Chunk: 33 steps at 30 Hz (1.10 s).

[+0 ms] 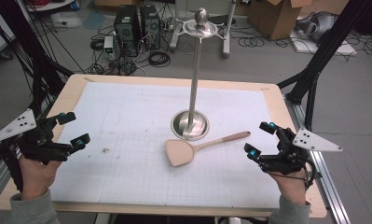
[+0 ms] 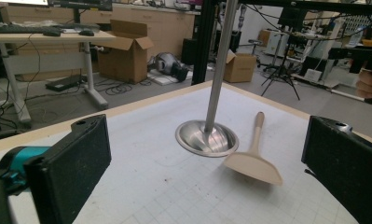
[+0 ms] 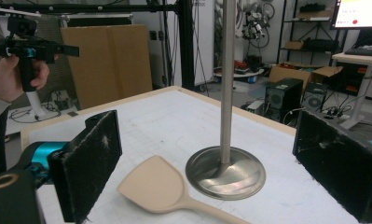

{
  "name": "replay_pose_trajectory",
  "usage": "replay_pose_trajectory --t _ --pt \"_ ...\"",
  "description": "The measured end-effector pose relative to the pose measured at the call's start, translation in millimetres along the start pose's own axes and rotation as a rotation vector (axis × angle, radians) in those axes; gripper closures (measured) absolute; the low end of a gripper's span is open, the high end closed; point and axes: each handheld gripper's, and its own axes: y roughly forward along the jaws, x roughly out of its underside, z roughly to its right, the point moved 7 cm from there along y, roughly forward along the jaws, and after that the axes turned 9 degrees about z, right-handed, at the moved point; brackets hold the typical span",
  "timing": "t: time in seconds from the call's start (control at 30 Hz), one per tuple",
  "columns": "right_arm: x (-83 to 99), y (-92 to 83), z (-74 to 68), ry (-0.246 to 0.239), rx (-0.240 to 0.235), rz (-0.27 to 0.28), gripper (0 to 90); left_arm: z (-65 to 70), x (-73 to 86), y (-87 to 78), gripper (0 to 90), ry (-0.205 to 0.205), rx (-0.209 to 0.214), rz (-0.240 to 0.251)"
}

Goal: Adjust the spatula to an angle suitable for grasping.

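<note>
A beige spatula point(image 1: 193, 148) lies flat on the white mat, its blade toward me and its handle pointing right. Just behind it stands a tall metal utensil stand point(image 1: 190, 125) with a round base and a hook ring on top. My left gripper point(image 1: 74, 129) hovers open at the table's left edge, nothing between its jaws. My right gripper point(image 1: 261, 138) hovers open at the right, a little right of the spatula's handle end. The left gripper view shows the spatula point(image 2: 252, 161) and stand base point(image 2: 207, 138) ahead. In the right gripper view the spatula point(image 3: 161, 190) lies low between the jaws.
A white gridded mat point(image 1: 127, 121) covers most of the wooden table point(image 1: 72, 84). Black frame posts point(image 1: 314, 79) rise at both sides. On the floor behind are computer towers point(image 1: 137, 25), cables and cardboard boxes point(image 1: 279, 16).
</note>
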Motion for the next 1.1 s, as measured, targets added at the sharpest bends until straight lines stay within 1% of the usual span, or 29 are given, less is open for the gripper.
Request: replay_pose_trajectory --t 0.03,0.13,0.17,0.3,0.33,0.37,0.43,0.47,0.5,0.57,0.6,0.63,0.7,0.73,0.77,0.83,0.87,0.9,0.93,0.97,1.1 --pt "0.6 0.6 0.5 0.009 0.006 0.0 7.0 -0.4 0.3 0.2 1.7 0.001 -0.003 0.0" --pt "1.9 1.4 3.3 0.01 0.024 -0.001 7.0 -2.3 1.3 -0.2 1.7 -0.003 -0.008 -0.004" --pt "2.6 1.5 3.8 0.027 0.034 0.003 7.0 -2.6 1.5 -0.1 1.7 -0.008 -0.01 -0.002" --pt "2.4 2.2 4.5 0.021 0.047 0.009 7.0 -0.5 2.4 1.5 1.7 -0.005 -0.002 -0.007" --pt "3.5 3.7 4.7 0.025 0.049 0.003 7.0 0.1 2.6 2.1 1.7 -0.004 -0.001 -0.01" --pt "4.2 5.0 5.7 0.014 0.054 0.0 7.0 0.7 2.9 2.6 1.7 -0.003 0.0 -0.011" --pt "5.3 5.8 5.8 0.013 0.056 -0.01 7.0 1.2 3.3 3.2 1.7 -0.001 0.003 -0.016" --pt "6.4 8.3 6.6 0.003 0.052 -0.015 7.1 1.3 3.4 3.4 1.7 -0.003 0.0 -0.016" --pt "7.1 9.0 6.3 0.011 0.052 -0.022 7.1 1.2 3.5 3.3 1.7 0.0 0.0 -0.016" --pt "7.2 10.2 7.2 0.005 0.053 -0.021 7.1 0.8 3.7 2.7 1.7 -0.001 -0.001 -0.017" --pt "8.5 11.6 7.3 0.006 0.049 -0.035 19.7 0.4 3.9 2.4 1.7 -0.001 -0.002 -0.017" --pt "9.0 12.3 6.2 0.007 0.037 -0.04 23.7 0.1 4.1 2.4 1.7 -0.001 -0.003 -0.016" --pt "10.9 14.5 5.2 0.005 0.028 -0.051 26.1 -1.5 5.5 2.0 1.7 -0.002 -0.011 -0.026" --pt "12.0 15.5 4.9 0.01 0.024 -0.061 30.5 -1.5 5.5 2.0 1.7 -0.002 -0.011 -0.026" --pt "12.0 15.5 4.9 0.01 0.024 -0.061 30.5 -1.7 6.1 2.0 1.7 -0.002 -0.014 -0.028" --pt "14.8 18.7 3.5 0.013 0.021 -0.073 35.1 -1.8 6.8 2.0 1.7 0.006 -0.024 -0.033" --pt "14.8 18.7 3.5 0.013 0.021 -0.073 35.1 -1.7 7.1 2.2 1.7 0.012 -0.028 -0.037" --pt "16.0 19.4 2.9 0.014 0.022 -0.08 37.8 -1.5 7.2 2.4 1.7 0.015 -0.03 -0.04" --pt "17.8 20.8 1.5 -0.003 0.027 -0.078 42.4 -1.1 7.2 2.5 1.7 0.015 -0.028 -0.041" --pt "18.5 21.6 1.1 -0.011 0.033 -0.075 44.4 -0.9 7.2 2.8 1.7 0.015 -0.026 -0.04" --pt "22.8 25.3 0.8 -0.007 0.045 -0.086 52.2 -0.7 8.6 3.8 1.7 0.01 -0.027 -0.045"
